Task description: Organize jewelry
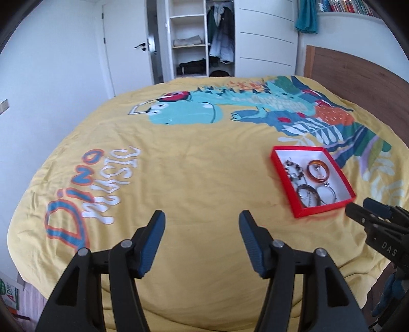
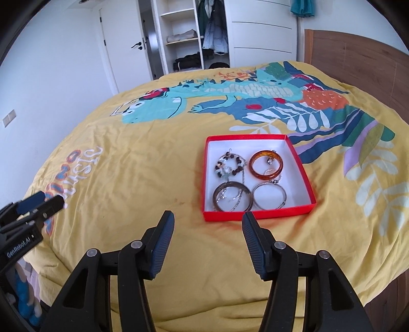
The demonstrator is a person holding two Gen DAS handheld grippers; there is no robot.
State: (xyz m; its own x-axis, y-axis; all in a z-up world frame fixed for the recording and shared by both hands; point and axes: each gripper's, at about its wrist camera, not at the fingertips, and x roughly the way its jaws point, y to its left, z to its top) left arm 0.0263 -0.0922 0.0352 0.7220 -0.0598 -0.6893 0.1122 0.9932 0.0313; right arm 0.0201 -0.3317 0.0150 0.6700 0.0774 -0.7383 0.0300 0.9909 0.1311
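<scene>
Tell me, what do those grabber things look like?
Each hand-held gripper, left and right, is black plastic with two long fingers, ribbed blue pads inside and round silver pins at the joints. White lettering marks their sides. No cables or sleeves show.

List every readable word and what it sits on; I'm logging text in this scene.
"Dino music": yellow bedspread, printed at its left side.
"DAS": right gripper body, left wrist view.
"GenRobot.AI": left gripper body, right wrist view.
Book spines and the box by the bed: too blurred to read.
</scene>
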